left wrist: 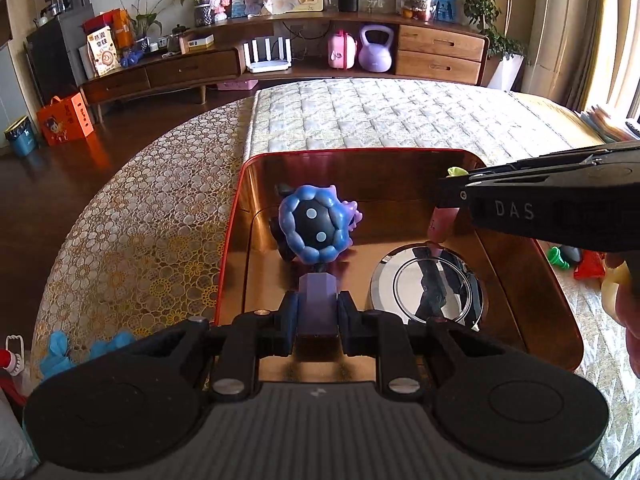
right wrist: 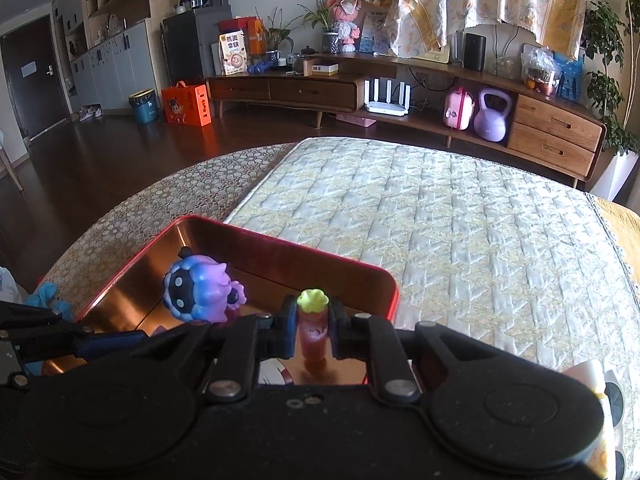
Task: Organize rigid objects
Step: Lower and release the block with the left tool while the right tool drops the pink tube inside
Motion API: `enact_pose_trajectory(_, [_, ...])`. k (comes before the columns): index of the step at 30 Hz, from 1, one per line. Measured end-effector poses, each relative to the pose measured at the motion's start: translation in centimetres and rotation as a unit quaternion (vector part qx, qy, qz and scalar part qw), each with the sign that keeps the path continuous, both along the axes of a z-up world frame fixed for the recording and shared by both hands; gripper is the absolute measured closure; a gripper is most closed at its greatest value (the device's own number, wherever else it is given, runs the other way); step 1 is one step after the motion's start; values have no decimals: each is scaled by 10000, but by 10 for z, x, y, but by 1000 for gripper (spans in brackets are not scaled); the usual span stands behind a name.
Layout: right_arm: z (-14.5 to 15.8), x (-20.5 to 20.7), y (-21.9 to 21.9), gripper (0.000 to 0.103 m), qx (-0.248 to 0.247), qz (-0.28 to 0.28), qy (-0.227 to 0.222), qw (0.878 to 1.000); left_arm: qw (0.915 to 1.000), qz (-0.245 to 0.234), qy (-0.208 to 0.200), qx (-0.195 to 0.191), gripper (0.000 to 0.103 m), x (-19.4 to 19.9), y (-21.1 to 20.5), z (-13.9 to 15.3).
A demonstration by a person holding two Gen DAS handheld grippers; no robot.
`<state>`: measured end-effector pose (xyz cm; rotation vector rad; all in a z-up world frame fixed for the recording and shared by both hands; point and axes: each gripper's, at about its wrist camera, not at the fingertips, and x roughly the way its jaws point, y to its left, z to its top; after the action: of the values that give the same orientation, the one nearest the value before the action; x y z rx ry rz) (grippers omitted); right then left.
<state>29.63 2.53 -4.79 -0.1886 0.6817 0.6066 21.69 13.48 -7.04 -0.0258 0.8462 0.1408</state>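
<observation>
Holding two toys over one red tin (left wrist: pixel 236 200): one blue figure (left wrist: pixel 314 230), one pink carrot (right wrist: pixel 314 336).

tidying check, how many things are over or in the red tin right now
3: the blue figure, held by its purple base in the left gripper; the pink tube, held in the right gripper; the round mirror, lying on the tin floor.

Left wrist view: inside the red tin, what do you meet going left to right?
Blue-purple figure held by its purple base in the left tool → round silver lid → pink piece gripped by the right tool, all inside the tin.
</observation>
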Motion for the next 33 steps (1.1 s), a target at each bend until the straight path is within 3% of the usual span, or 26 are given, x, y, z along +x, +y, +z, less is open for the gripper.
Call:
enact_pose_trajectory(15, [-2, -7, -11, 83, 0, -40, 215, 9998, 9998, -39, 99, 157, 82, 1, -3, -1])
enact_pose_trajectory(29, [12, -37, -26, 71, 108, 75, 215, 9997, 9999, 42, 93, 92, 82, -14, -9, 9])
enact_pose_trajectory(33, [20, -47, -28, 66, 195, 122, 198, 9995, 10000, 37, 6, 88, 74, -21, -12, 17])
